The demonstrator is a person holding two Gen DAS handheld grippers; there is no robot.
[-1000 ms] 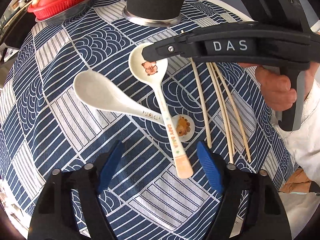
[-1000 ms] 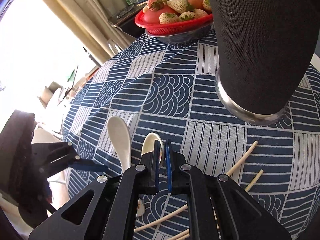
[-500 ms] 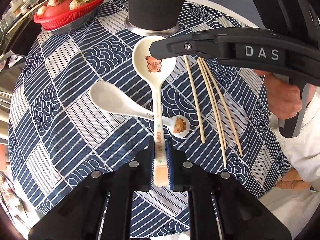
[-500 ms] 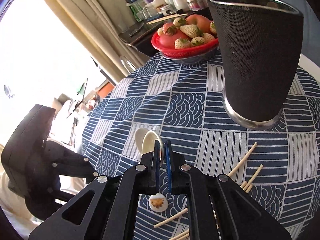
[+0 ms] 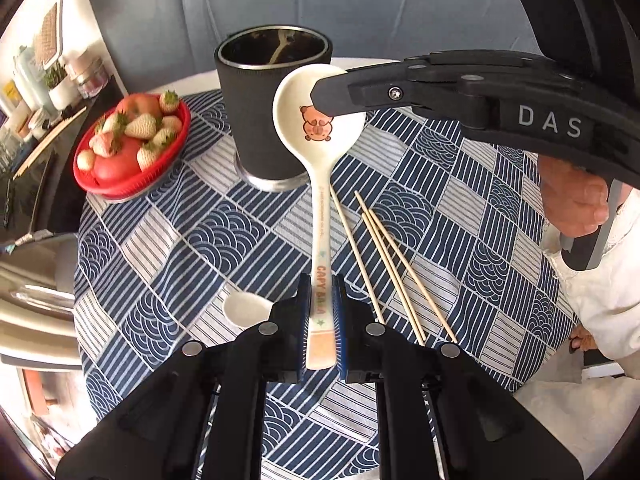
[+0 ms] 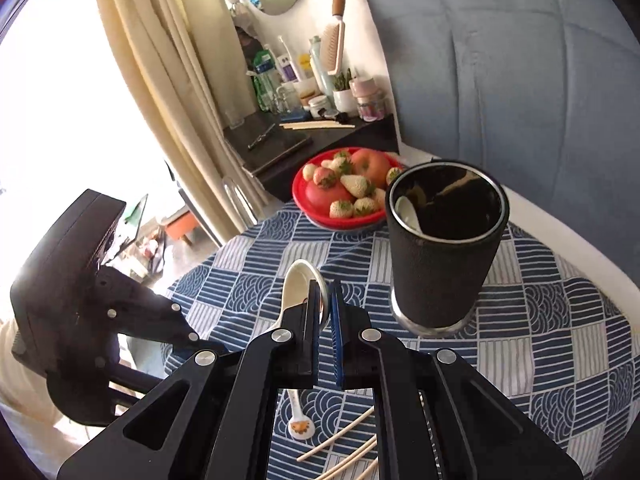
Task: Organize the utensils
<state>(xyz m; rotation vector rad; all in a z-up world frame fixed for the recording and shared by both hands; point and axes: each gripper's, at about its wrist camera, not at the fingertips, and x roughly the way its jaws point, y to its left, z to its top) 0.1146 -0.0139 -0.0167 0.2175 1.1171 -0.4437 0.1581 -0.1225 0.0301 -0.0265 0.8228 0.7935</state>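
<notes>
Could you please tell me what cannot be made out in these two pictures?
- White spoon: its handle is hidden behind the left claw in the left wrist view.
- Black holder: its dark inside hides the contents beyond one spoon bowl.
- Chopsticks: their ends are hidden behind the right claw in the right wrist view.

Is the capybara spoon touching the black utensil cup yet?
Cannot tell. In the left wrist view the capybara spoon overlaps the black utensil cup; the right wrist view hides any gap behind the right gripper.
</notes>
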